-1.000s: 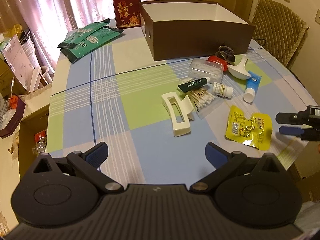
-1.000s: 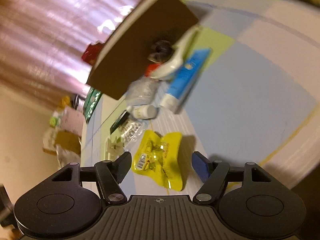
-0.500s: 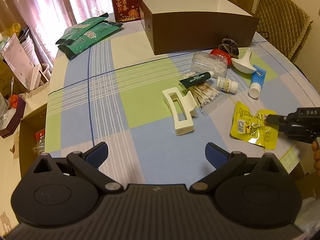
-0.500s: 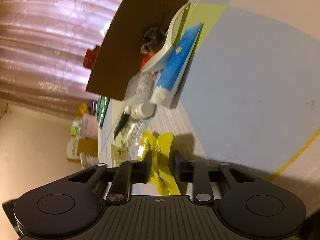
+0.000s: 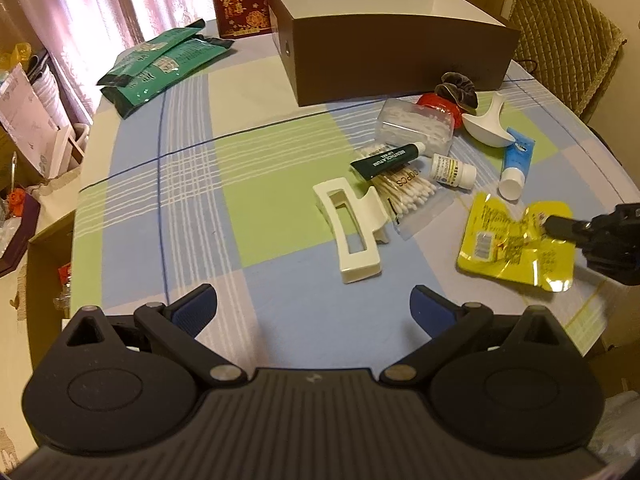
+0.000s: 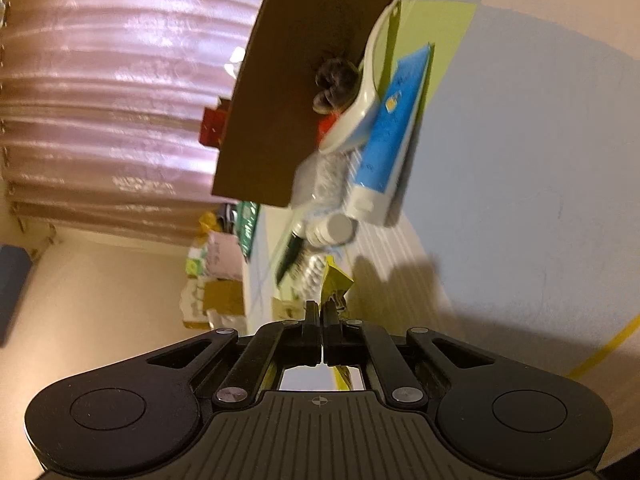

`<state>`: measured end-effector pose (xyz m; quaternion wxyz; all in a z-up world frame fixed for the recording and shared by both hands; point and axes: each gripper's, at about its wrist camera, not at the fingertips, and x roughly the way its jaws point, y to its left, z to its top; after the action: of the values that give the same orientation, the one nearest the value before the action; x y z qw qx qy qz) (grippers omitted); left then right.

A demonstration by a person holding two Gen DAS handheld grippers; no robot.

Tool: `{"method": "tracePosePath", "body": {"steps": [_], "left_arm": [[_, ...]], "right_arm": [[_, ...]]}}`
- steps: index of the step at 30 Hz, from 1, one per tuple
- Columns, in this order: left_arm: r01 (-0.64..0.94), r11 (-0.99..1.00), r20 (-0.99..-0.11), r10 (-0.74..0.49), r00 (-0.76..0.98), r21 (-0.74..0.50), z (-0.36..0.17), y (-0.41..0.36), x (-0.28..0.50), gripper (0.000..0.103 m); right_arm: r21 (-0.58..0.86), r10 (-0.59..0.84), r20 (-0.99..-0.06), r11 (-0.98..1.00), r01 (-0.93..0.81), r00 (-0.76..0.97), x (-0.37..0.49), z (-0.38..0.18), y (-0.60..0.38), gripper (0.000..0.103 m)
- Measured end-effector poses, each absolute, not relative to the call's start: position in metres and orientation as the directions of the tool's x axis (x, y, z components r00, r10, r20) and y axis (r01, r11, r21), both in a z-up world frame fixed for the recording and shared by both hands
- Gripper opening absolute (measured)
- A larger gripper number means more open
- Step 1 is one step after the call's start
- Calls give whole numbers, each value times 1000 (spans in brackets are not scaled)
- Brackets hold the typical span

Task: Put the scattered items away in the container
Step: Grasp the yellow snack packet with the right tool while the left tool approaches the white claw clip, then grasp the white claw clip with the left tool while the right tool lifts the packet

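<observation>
Now the right hand-held gripper (image 5: 554,224) pinches the yellow packet (image 5: 516,242) at its 3 o'clock edge, low over the surface (image 5: 280,184); the left hand-held gripper (image 5: 314,306) waits spread. Best to lift clear of neighbours, then carry toward the brown box (image 5: 396,56) at 12 o'clock without loosening the thin foil.

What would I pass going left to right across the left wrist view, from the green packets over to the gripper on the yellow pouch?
Green foil packets → cream rectangular hair claw clip → small white pill bottle → blue tube with white cap → right gripper, shut on the crinkled yellow foil pouch.
</observation>
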<state>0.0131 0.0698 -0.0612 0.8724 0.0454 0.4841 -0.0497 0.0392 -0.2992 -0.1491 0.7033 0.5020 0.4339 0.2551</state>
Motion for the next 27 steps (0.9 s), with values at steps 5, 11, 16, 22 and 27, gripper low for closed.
{"method": "tracePosePath", "body": {"steps": [5,11,16,22,27], "left_arm": [[150,989,-848,-68,526,14,-69,65,25,97],[153,988,-852,-68,519,14,-78,59,44,94],[158,987,-857,-67,510,16,-84,53,57,93],[162,987,-859,-68,507,17,-91,48,69,91],[174,985,-861,-99,498,-12,-95,49,76,86]], "right_arm": [[942,792,-317,326,78,522,41,-137,-309,3],[949,769,-301,301,96,564,47,-127,-321,3],[951,749,-295,289,108,594,52,-125,-331,3],[952,736,-294,284,117,609,60,-122,-341,3],[950,735,-300,291,118,608,68,-122,-345,3]]}}
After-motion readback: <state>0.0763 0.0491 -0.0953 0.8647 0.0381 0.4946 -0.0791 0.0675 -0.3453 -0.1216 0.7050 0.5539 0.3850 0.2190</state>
